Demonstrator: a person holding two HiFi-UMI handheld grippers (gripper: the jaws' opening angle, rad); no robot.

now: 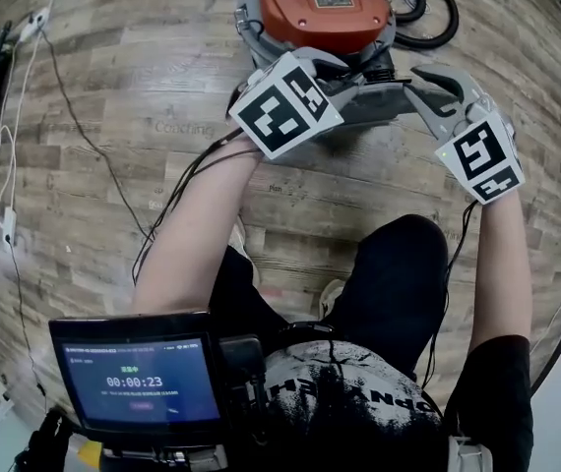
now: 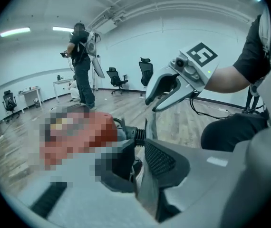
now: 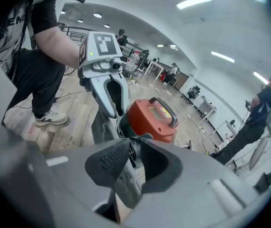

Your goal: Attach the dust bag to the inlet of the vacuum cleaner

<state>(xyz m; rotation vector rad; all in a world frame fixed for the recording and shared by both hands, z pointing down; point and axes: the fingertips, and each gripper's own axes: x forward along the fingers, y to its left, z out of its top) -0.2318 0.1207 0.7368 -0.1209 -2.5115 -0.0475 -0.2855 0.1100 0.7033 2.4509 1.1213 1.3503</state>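
The orange vacuum cleaner (image 1: 325, 13) stands on the wood floor ahead of me, also seen in the right gripper view (image 3: 152, 120). Just in front of it I hold the grey dust bag (image 1: 384, 104) stretched between both grippers. My left gripper (image 1: 354, 79) grips its left edge, and the thin grey sheet (image 2: 149, 194) sits pinched between the pads. My right gripper (image 1: 436, 85) grips the other edge, where the sheet (image 3: 126, 184) is clamped between its jaws. Each gripper shows in the other's view: the right gripper (image 2: 171, 87) and the left gripper (image 3: 108, 87).
A black hose (image 1: 440, 18) loops beside the vacuum. Cables (image 1: 93, 146) trail over the floor at left, with a white lead (image 1: 10, 165) near the edge. A screen (image 1: 138, 382) hangs at my chest. Another person (image 2: 81, 65) and office chairs stand far off.
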